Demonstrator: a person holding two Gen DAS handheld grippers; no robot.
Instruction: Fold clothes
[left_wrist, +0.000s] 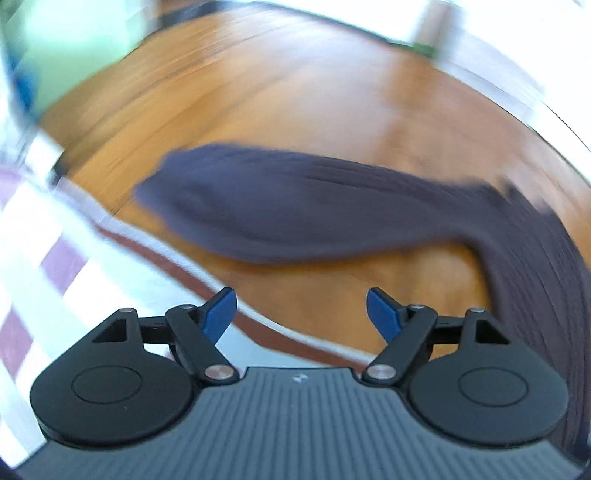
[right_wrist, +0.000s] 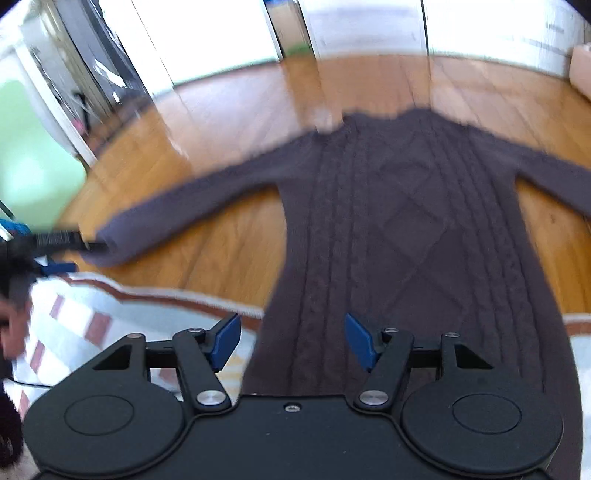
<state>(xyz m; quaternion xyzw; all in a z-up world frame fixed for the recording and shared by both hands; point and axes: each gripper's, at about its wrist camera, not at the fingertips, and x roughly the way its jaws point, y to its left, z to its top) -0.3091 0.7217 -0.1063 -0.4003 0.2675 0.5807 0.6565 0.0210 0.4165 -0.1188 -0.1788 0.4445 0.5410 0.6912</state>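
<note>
Across the middle of the right wrist frame a dark cable-knit sweater (right_wrist: 406, 229) was spread flat on the wooden floor (right_wrist: 229, 236), neck toward the top and both sleeves stretched out sideways, its hem lying over the patterned rug (right_wrist: 92, 314) at the bottom. It was judged to have been laid out this way so that sleeves and body could be folded in turn. The right claw (right_wrist: 291, 341) was seen open and empty over the hem, the blue pads clear of the knit. At the left edge of that frame the left claw (right_wrist: 79, 254) was glimpsed just beside the cuff, too blurred for contact to be read. In the left wrist frame the left claw (left_wrist: 301, 314) was shown open with nothing between its pads, and the sleeve (left_wrist: 295, 210) lay ahead of it across the centre, apparently placed there for a first inward fold.
</note>
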